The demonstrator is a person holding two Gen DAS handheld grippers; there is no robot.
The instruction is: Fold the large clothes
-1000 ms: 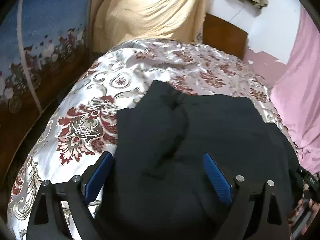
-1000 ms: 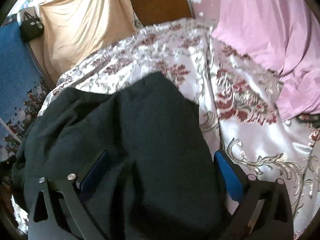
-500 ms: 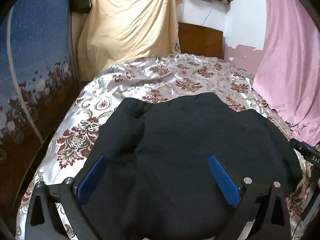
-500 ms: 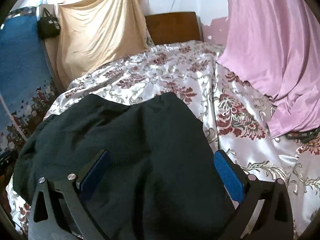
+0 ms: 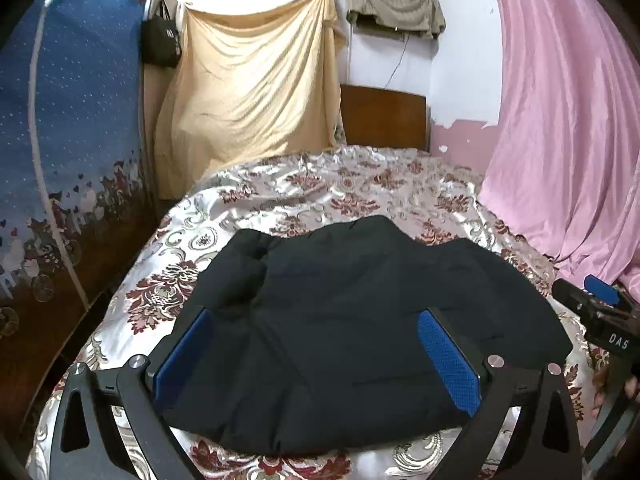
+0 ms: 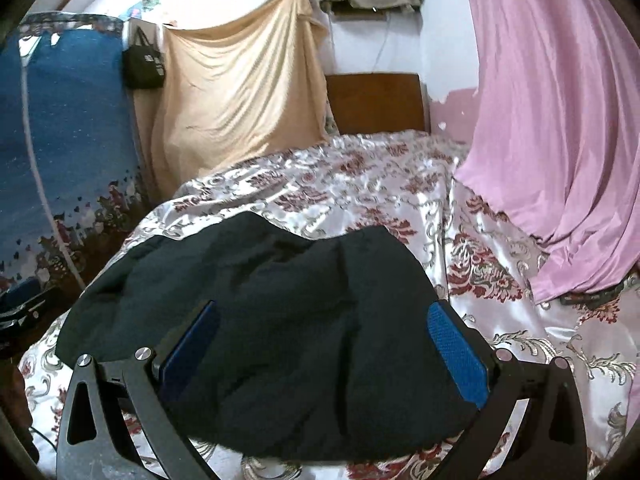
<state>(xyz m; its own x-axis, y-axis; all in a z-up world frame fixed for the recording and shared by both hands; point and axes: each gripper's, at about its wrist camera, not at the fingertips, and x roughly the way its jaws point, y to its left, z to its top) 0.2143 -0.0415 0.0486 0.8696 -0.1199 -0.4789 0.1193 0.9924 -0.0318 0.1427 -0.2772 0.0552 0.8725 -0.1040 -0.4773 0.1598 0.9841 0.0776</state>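
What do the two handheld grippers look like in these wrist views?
Both match: the left gripper and right gripper have black, angular finger frames with triangular cutouts and silver round bolts, each finger faced with a blue textured pad. The right gripper's black body carries white "DAS" lettering in the left view.

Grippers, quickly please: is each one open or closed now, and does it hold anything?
Left gripper: open, jaws just opened wider, holding nothing; the folded black garment lies beyond.
Right gripper: open, holding nothing.
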